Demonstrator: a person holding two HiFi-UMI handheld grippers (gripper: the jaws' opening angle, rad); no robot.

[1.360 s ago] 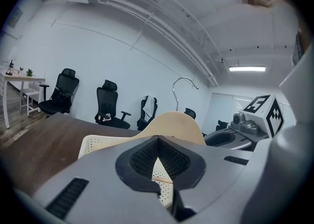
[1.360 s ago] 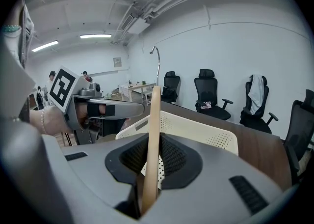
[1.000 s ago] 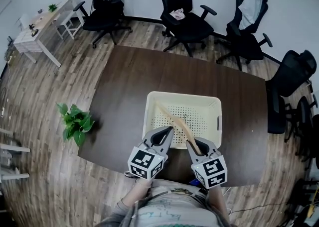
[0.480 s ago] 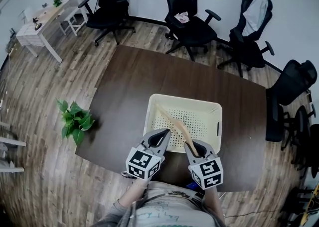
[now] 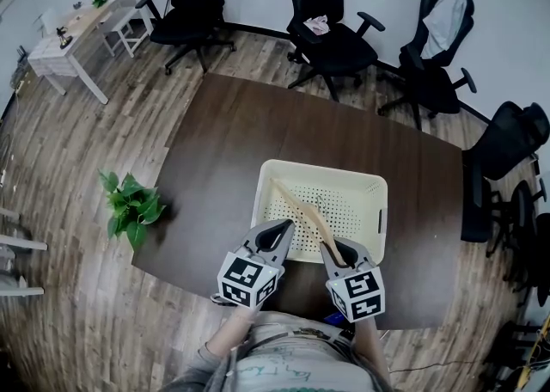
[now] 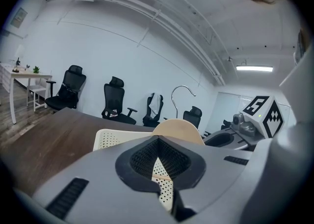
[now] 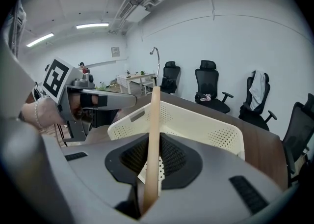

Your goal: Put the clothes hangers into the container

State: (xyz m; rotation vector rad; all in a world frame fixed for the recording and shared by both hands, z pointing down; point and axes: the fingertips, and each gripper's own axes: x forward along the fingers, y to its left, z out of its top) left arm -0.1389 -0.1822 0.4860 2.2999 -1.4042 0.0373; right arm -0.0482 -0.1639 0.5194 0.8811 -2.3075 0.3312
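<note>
Hanger (image 5: 302, 210) pinched in right gripper (image 5: 332, 249) above container (image 5: 320, 169); left gripper (image 5: 286, 227) pressed together, empty.

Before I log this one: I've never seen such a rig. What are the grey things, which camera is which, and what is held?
No robot: a person holds a two-jaw gripper in each hand. The wide picture comes from a camera on the person's head, looking down; the other two ride on the grippers, looking along their jaws. On the dark table stands a cream perforated basket. The right gripper is shut on a wooden hanger that reaches over the basket, hook up. The left gripper is shut, holding nothing.
</note>
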